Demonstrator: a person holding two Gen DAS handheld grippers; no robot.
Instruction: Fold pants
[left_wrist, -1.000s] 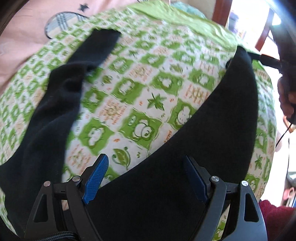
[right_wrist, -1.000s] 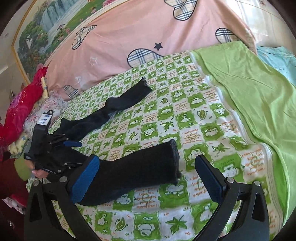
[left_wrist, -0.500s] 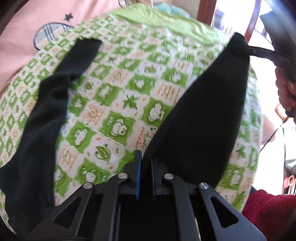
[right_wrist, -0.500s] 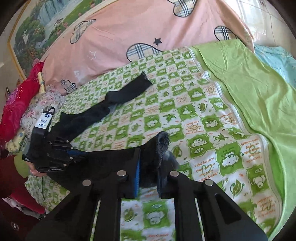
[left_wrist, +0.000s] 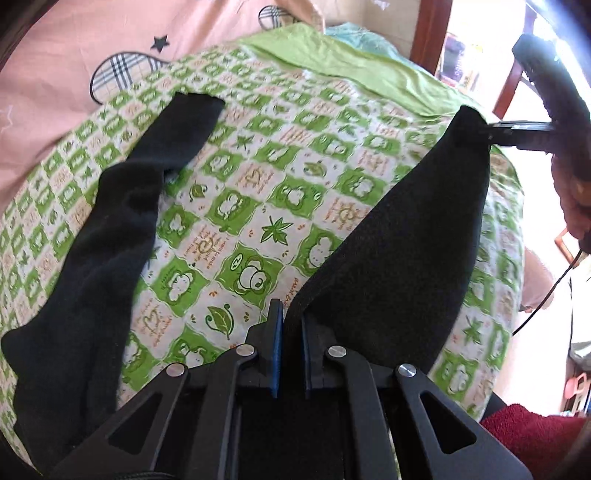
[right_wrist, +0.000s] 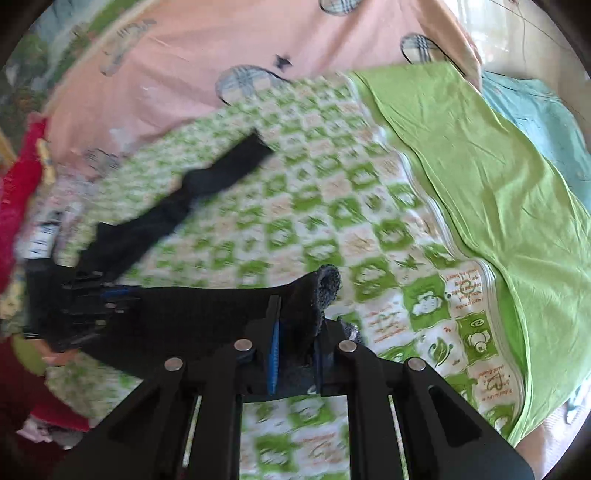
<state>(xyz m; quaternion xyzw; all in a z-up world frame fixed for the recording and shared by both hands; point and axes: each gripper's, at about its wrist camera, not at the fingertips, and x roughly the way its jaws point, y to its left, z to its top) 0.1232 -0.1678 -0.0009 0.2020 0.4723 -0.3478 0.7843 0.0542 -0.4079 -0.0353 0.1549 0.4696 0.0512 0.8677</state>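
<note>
Black pants (left_wrist: 399, 251) lie spread in a V on a green-and-white patterned sheet. My left gripper (left_wrist: 291, 325) is shut on the waist end of the near leg. My right gripper (right_wrist: 295, 325) is shut on that leg's cuff (right_wrist: 325, 291), lifted off the sheet; it also shows in the left wrist view (left_wrist: 480, 129) at the far right. The other leg (left_wrist: 122, 206) lies flat to the left, and shows in the right wrist view (right_wrist: 207, 184). The left gripper appears in the right wrist view (right_wrist: 110, 295).
The patterned sheet (left_wrist: 258, 184) covers the bed. A plain green cloth (right_wrist: 480, 177) lies along its right side, a pink quilt (right_wrist: 184, 66) at the back. Red fabric (left_wrist: 524, 439) sits by the bed's near edge. A wooden chair frame (left_wrist: 513, 85) stands beyond.
Both grippers closed on the near leg, left at the waist end and right at the cuff. That leg is now lifted and pulled taut between them.
</note>
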